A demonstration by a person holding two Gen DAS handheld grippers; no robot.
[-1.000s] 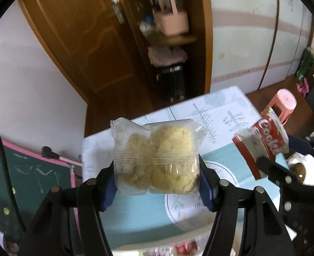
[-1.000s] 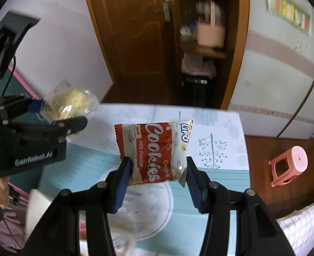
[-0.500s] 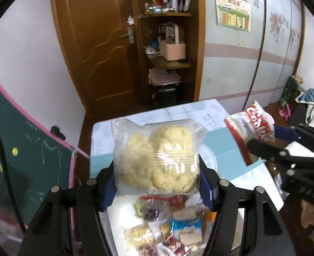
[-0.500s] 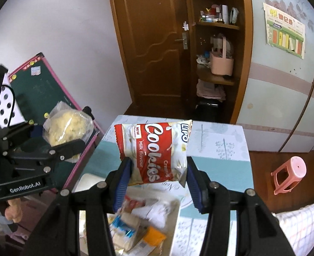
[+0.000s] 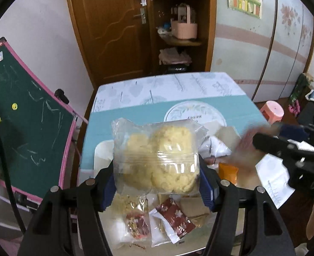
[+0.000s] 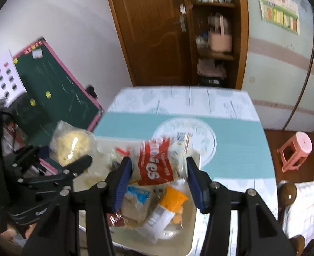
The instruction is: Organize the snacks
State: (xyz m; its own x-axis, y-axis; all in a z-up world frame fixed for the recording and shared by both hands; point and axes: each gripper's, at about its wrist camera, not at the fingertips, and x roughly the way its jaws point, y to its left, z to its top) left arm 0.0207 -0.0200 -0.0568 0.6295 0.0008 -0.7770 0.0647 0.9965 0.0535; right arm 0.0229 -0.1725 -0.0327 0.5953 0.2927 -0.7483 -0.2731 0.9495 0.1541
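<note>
My left gripper (image 5: 157, 183) is shut on a clear bag of yellow cookies (image 5: 157, 157), held above a white tray (image 5: 100, 155) of several mixed snack packets. It also shows at the left of the right wrist view (image 6: 71, 147). My right gripper (image 6: 159, 181) is open; the red and white Cookies packet (image 6: 157, 162) is blurred and loose between the blue pads, over the tray (image 6: 194, 230). In the left wrist view the right gripper (image 5: 274, 143) is at the right, with a red blur beside it.
The tray sits on a table with a teal mat (image 6: 231, 162) and round white emblem (image 5: 195, 113). A green chalkboard (image 5: 22, 115) leans at the left. A pink stool (image 6: 295, 151) stands on the floor at the right. A wooden door and shelves are behind.
Both grippers have moved down toward the tray. My right gripper has opened and the Cookies packet has come loose, dropping toward the tray. My left gripper keeps its bag.
</note>
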